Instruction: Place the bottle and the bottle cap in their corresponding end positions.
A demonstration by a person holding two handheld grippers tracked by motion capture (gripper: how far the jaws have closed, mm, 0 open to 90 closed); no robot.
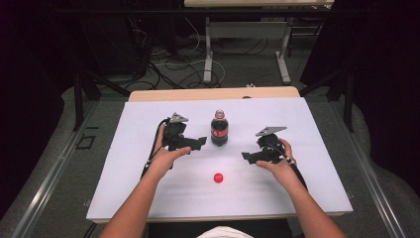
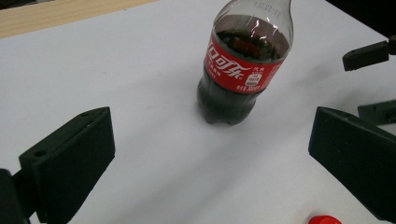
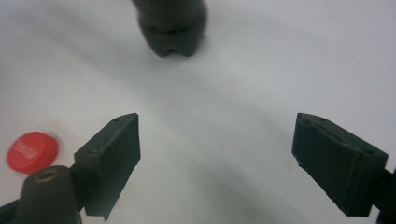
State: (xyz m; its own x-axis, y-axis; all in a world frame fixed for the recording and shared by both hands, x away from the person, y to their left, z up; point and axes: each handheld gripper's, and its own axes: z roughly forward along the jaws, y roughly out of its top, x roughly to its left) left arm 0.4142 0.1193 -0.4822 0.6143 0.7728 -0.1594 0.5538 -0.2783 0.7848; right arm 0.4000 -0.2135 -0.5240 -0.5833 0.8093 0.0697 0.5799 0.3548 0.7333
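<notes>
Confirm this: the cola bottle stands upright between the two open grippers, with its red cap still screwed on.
Not quite. The cola bottle does stand upright between the open left gripper and right gripper, but its cap is off: the red cap lies on the white table nearer the person. The high view shows it.

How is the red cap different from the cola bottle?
The red cap is small and flat; the cola bottle is tall and stands upright. The cap is all red; the bottle is dark with a red label. The cap lies nearer the person. Both rest on the white table, untouched.
</notes>
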